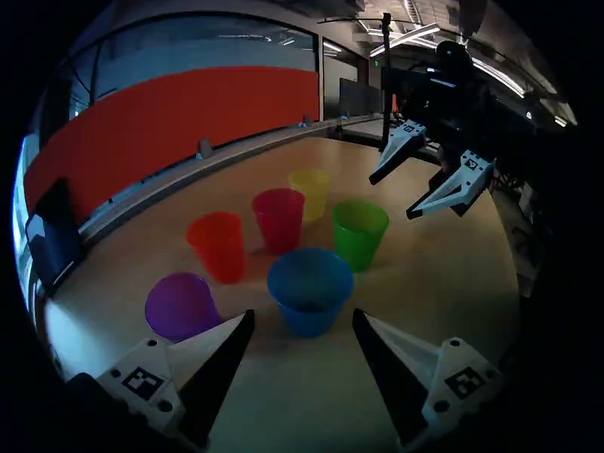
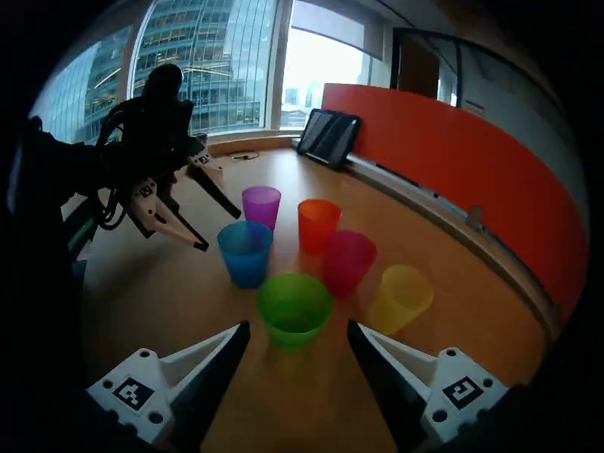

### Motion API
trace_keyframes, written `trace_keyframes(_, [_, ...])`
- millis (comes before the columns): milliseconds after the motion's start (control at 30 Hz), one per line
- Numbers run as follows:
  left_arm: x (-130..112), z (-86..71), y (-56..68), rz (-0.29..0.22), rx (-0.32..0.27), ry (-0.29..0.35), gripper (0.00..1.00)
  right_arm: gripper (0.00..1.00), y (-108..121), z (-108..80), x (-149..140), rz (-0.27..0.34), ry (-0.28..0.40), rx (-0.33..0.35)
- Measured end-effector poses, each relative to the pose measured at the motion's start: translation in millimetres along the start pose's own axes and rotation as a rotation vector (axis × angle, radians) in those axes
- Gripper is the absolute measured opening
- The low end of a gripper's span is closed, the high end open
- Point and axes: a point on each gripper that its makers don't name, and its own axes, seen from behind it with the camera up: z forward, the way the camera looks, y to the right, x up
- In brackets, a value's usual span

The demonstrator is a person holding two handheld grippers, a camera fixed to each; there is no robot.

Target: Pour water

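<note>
A wooden table (image 1: 438, 264) beside an orange wall (image 1: 189, 121) bears clustered coloured cups (image 1: 309, 291).

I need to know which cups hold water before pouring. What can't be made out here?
- Left gripper view: blue cup interior too dark for any water level.
- Left gripper view: yellow cup partly hidden behind red cup.
- Right gripper view: purple cup contents, too small and distant.
</note>
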Motion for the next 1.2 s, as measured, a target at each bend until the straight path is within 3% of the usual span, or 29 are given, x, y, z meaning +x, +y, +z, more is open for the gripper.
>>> trace_keyframes(567, [-5.4, 25.2, -1.1, -0.019, -0.019, -0.027, 0.96, 1.00, 3.6, 28.1, -14.1, 0.006, -0.037, 0.025])
trace_keyframes(1200, [5.2, 49.3, 4.3, -0.034, -0.047, -0.025, 0.96, 1.00, 0.6, 55.1, -16.8, 0.010, -0.051, 0.065])
